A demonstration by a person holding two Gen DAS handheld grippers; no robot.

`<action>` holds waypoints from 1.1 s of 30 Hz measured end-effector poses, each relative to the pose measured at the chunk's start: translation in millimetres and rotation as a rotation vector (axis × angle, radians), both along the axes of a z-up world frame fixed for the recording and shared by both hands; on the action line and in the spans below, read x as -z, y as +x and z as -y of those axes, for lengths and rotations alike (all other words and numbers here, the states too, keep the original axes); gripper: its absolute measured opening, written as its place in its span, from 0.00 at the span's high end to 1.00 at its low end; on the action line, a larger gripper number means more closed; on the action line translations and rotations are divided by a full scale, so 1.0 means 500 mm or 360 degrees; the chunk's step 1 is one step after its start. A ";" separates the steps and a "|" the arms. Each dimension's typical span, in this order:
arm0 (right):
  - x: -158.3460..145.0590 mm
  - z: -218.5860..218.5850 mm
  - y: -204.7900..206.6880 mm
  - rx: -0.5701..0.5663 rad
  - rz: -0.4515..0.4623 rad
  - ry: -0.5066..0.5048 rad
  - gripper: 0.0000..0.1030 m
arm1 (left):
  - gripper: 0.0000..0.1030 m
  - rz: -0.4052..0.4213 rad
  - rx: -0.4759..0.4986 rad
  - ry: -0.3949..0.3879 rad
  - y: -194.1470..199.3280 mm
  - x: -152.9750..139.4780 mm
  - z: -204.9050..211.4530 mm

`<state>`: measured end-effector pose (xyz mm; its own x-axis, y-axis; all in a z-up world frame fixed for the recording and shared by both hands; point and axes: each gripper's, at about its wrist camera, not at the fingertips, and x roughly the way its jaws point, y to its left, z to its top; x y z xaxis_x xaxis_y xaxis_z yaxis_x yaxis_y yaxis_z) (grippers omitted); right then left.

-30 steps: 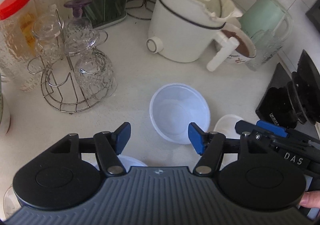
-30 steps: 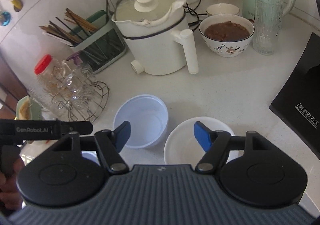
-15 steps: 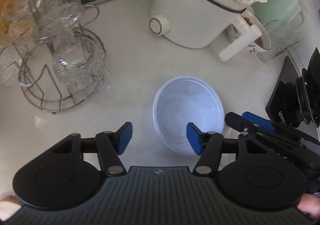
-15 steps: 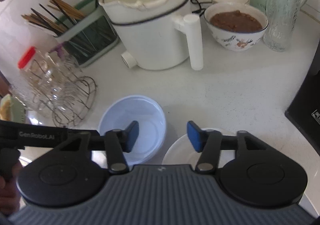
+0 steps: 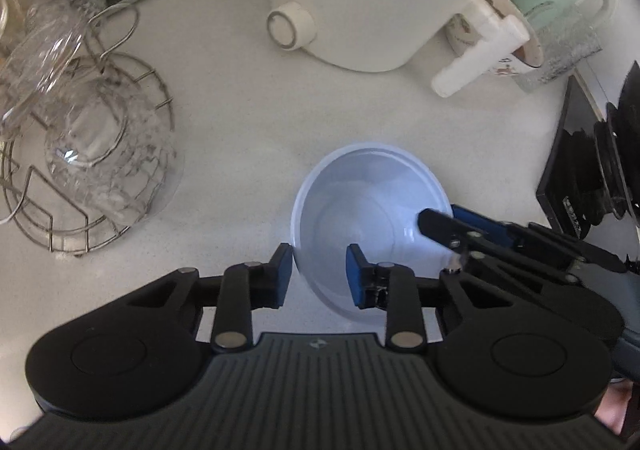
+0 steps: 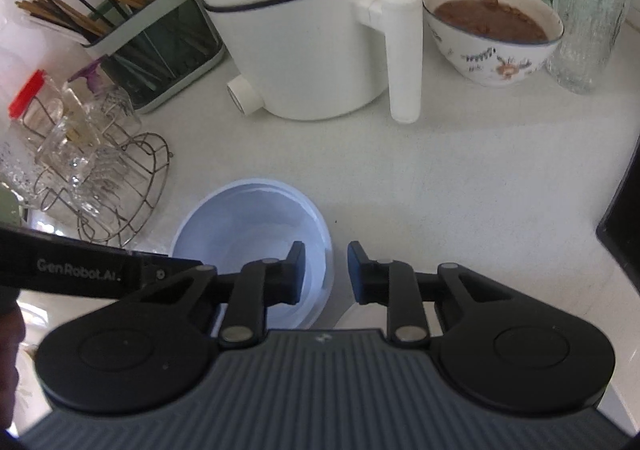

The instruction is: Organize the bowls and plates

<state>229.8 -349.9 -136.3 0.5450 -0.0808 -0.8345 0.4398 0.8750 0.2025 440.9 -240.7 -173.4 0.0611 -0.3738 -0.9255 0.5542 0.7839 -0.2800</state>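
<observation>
A pale blue-white plastic bowl (image 5: 372,210) stands on the white counter. My left gripper (image 5: 320,274) straddles its near-left rim, one finger outside and one inside, jaws partly closed and not touching the wall. My right gripper (image 6: 326,270) straddles the bowl's (image 6: 248,226) right rim the same way, with a gap still showing. The right gripper also shows in the left wrist view (image 5: 448,224), reaching into the bowl from the right. A white plate (image 6: 360,316) lies mostly hidden under the right gripper.
A white electric pot (image 6: 304,42) with a handle stands behind the bowl. A wire rack of glasses (image 5: 80,154) is at the left, a chopstick holder (image 6: 152,46) behind it. A patterned bowl of brown food (image 6: 496,34), a glass and a green kettle stand at the right. A black appliance (image 5: 580,170) borders the right.
Both grippers have moved forward and down onto the blue bowl's rim from either side, and both jaws have narrowed. The white plate has slid out of sight under the right gripper.
</observation>
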 end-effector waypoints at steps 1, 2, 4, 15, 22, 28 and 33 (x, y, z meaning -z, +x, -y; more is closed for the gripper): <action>0.001 -0.001 0.001 -0.0001 0.0000 0.0000 0.74 | 0.67 0.0020 0.0014 0.0011 0.000 -0.001 0.006; 0.002 -0.002 0.001 -0.0003 0.0003 0.0004 0.74 | 0.67 0.0030 0.0022 0.0022 0.000 -0.001 0.007; 0.001 -0.001 -0.002 0.0001 0.0019 0.0032 0.74 | 0.67 0.0023 0.0016 0.0019 0.000 -0.001 0.006; -0.050 -0.016 -0.035 -0.0004 0.0106 0.0098 0.74 | 0.67 0.0069 -0.0023 -0.0054 -0.029 -0.066 -0.030; -0.088 -0.040 -0.064 -0.0010 0.0160 0.0076 0.74 | 0.67 0.0075 -0.0029 -0.0137 -0.063 -0.110 -0.081; -0.111 -0.078 -0.087 -0.0014 0.0167 0.0066 0.74 | 0.66 0.0075 -0.0059 -0.0209 -0.087 -0.143 -0.128; -0.130 -0.106 -0.112 0.0041 0.0247 0.0118 0.74 | 0.66 0.0092 -0.0038 -0.0254 -0.106 -0.160 -0.176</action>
<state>173.6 -296.8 -71.1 0.6663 -0.0379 -0.7448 0.4204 0.8440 0.3332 387.7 -152.7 -93.3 0.1231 -0.5133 -0.8494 0.5545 0.7453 -0.3701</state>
